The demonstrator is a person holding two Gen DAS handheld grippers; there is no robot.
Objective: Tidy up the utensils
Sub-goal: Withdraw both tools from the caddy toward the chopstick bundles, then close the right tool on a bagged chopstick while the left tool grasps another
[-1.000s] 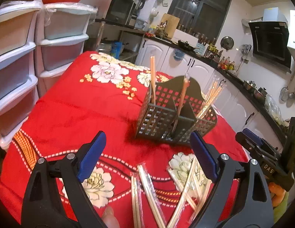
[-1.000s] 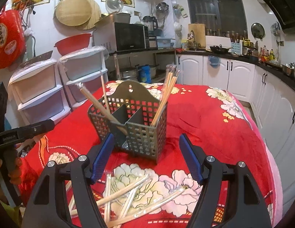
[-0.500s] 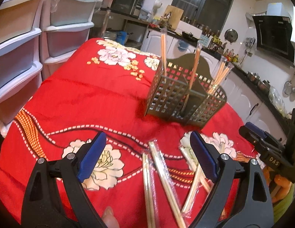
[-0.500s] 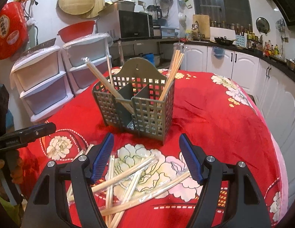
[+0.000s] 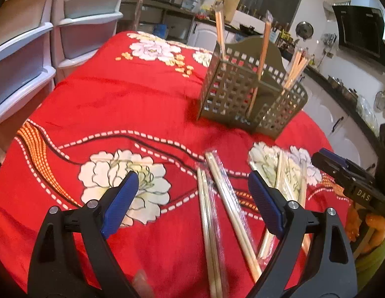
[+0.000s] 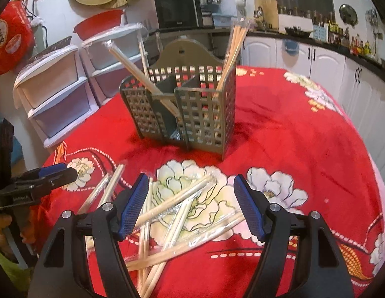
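right tool (image 6: 190, 203) released, nearer | wrapped chopsticks (image 6: 175, 204) lay crosswise below its jaws, pointing toward holder (image 6: 182, 109) | left tool (image 5: 192, 198) released

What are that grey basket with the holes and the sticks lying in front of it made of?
The basket looks like moulded plastic, matt grey-green: thin, even walls punched with square holes, though painted metal cannot be ruled out. The loose chopsticks look like pale bamboo or wood, each pair sealed in a clear plastic sleeve that glints and crinkles. They lie on a red flowered tablecloth, apparently soft fabric.
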